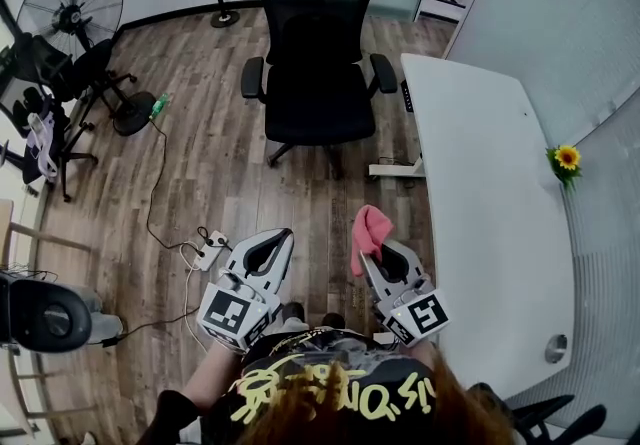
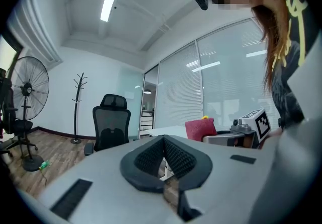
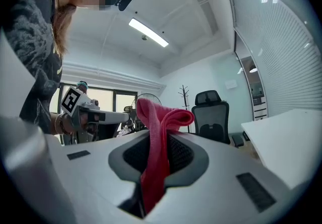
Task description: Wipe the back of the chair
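Chair (image 1: 316, 53) headrest cut off at top.

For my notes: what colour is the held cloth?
The cloth is pinkish red; best in the right gripper view.

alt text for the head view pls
Seen from above, the right gripper clamps a pink cloth while the left gripper holds nothing, both over a wood floor. A black office chair stands ahead with its seat toward the camera, beside a white desk.

The wood floor (image 1: 210, 133) carries the chair (image 1: 318, 83), a fan (image 1: 72, 1) and apparently a power strip (image 1: 211, 251).
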`<move>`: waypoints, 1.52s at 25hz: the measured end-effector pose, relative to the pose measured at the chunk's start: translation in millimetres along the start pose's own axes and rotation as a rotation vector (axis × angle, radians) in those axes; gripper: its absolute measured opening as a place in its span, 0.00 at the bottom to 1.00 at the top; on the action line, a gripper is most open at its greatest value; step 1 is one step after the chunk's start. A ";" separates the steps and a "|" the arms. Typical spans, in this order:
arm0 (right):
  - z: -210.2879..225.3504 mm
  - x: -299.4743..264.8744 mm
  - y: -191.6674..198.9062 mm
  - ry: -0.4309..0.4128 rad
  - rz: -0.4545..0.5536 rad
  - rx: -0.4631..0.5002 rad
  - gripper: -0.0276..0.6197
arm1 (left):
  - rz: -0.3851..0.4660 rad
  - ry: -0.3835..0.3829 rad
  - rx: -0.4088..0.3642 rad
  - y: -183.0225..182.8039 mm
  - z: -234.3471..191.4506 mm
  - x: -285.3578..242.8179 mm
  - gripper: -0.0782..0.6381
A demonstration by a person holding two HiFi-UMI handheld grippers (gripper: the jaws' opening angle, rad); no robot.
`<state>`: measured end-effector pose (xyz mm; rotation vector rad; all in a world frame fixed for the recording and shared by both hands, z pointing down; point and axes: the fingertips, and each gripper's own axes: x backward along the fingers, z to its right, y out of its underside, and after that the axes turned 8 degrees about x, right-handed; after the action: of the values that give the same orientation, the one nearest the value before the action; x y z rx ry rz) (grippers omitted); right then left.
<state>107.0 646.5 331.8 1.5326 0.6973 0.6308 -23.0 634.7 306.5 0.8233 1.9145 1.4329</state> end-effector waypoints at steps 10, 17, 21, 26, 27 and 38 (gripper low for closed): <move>-14.1 -14.5 4.2 -0.003 -0.004 -0.020 0.14 | -0.010 0.003 -0.010 6.7 -15.1 13.4 0.09; -25.1 -32.8 2.4 -0.001 -0.007 -0.014 0.14 | -0.008 0.005 -0.009 6.7 -33.7 23.6 0.09; -27.7 -42.7 0.8 0.017 -0.004 -0.018 0.14 | -0.012 0.015 -0.009 5.3 -46.3 28.9 0.09; -36.3 -50.4 -1.3 0.048 -0.002 -0.004 0.14 | -0.014 0.033 0.004 8.6 -60.1 40.4 0.09; -38.4 -50.7 -0.9 0.056 -0.001 -0.010 0.14 | -0.024 0.042 0.010 10.2 -61.8 42.5 0.09; -29.7 -51.3 15.4 0.116 -0.049 -0.025 0.14 | -0.031 0.104 0.040 12.8 -71.5 27.4 0.09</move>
<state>51.7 627.3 350.0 1.4599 0.8098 0.6926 -93.6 616.4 332.9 0.7476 2.0308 1.4489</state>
